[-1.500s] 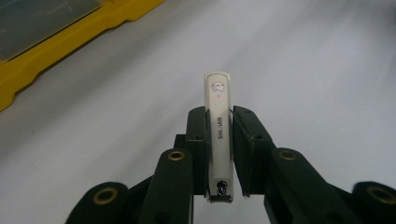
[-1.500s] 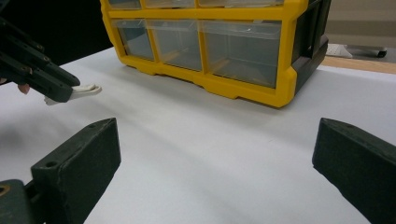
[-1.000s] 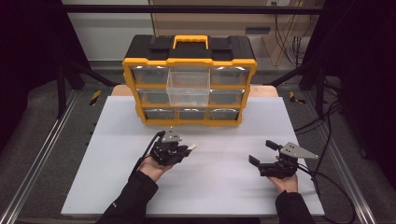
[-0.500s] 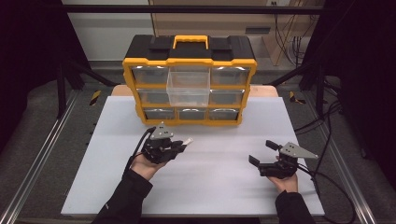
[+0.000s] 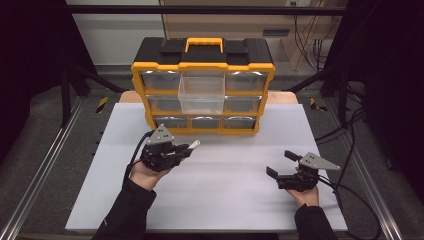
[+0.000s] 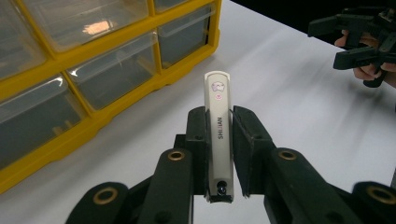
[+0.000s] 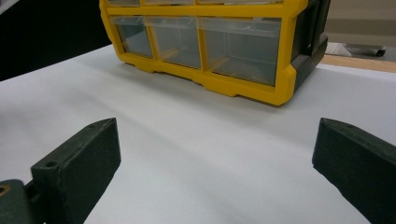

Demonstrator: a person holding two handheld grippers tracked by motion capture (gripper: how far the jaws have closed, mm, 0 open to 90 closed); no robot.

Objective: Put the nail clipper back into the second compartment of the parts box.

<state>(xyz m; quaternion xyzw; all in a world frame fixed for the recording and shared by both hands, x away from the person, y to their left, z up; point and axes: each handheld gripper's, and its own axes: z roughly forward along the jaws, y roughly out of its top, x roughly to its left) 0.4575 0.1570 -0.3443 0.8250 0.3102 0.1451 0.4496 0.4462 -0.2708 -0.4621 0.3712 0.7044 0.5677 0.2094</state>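
Left gripper (image 5: pixel 186 148) clamped on a slim white pen-shaped stick with small printed marks (image 6: pixel 218 122); right gripper (image 5: pixel 281 164) spread wide with nothing between its jaws.

The white stick sits lengthwise between the left jaws, its rounded tip jutting past them toward the yellow-and-black plastic drawer cabinet with clear drawers (image 5: pixel 202 85), which stands at the far edge of the white table top (image 5: pixel 225 200). In the high view the cabinet's middle clear drawer (image 5: pixel 201 94) stands pulled out over the row below. The left gripper is near the cabinet's lower left front corner, apart from it. The right gripper rests low near the table's right edge, well apart from the cabinet, with a broad bare stretch of white surface between the two hands and toward the near edge.
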